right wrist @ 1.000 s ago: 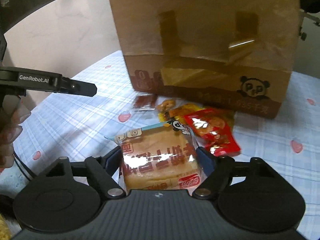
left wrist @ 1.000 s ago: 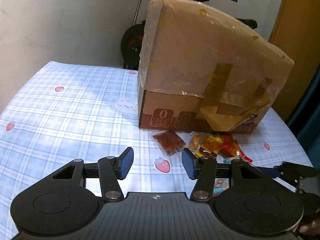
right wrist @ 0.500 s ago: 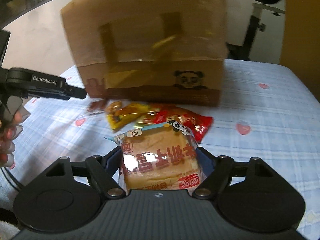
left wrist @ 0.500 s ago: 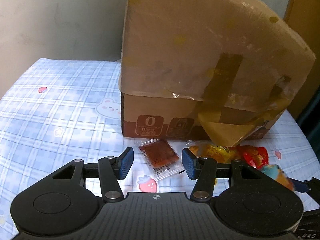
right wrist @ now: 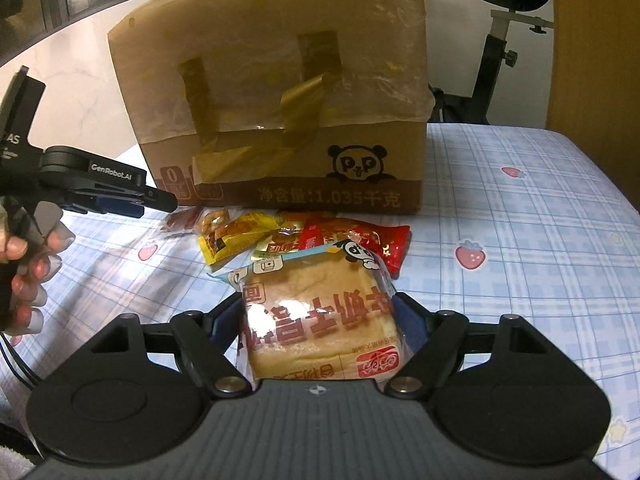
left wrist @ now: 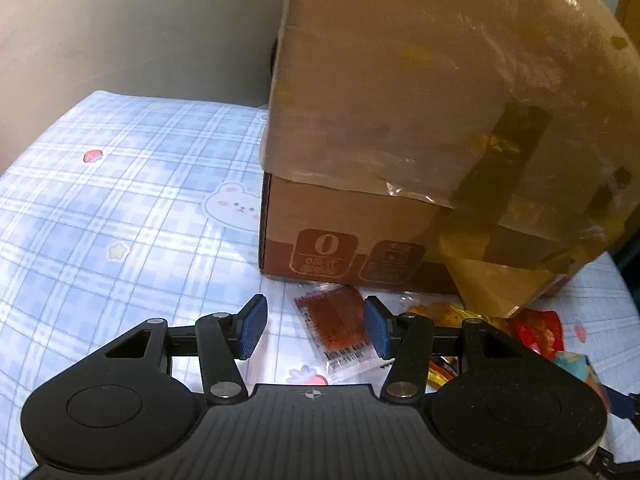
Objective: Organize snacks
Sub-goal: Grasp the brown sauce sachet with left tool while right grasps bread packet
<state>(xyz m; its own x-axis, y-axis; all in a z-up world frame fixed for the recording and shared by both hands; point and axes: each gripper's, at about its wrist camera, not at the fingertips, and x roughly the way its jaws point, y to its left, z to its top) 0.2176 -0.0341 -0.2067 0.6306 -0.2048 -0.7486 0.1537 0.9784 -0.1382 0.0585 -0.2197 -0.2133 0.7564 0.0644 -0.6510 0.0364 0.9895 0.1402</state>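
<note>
The right gripper (right wrist: 318, 316) has its jaws clamped on a wrapped bread slice (right wrist: 318, 320), a soft, square, tan loaf piece in glossy clear film with red lettering. Beyond it, at 12 o'clock in the right wrist view, a heap of crinkly snack packets (right wrist: 304, 236) in yellow and red foil lies against the foot of a tall cardboard box (right wrist: 272, 92), whose flaps are raised and held by shiny brown tape and clear film. At 3 o'clock of the box the tabletop (right wrist: 520, 240), covered in a blue plaid cloth printed with strawberries, lies open to its curved edge. The left gripper (left wrist: 312, 326) hangs with its jaws apart, its ribbed blue pads (left wrist: 250, 332) framing a flat, clear sachet of dark red snack (left wrist: 336, 326) lying just before the box's lower edge. At 9 o'clock in the left wrist view the cloth runs free of things to the wall (left wrist: 140, 28).
</note>
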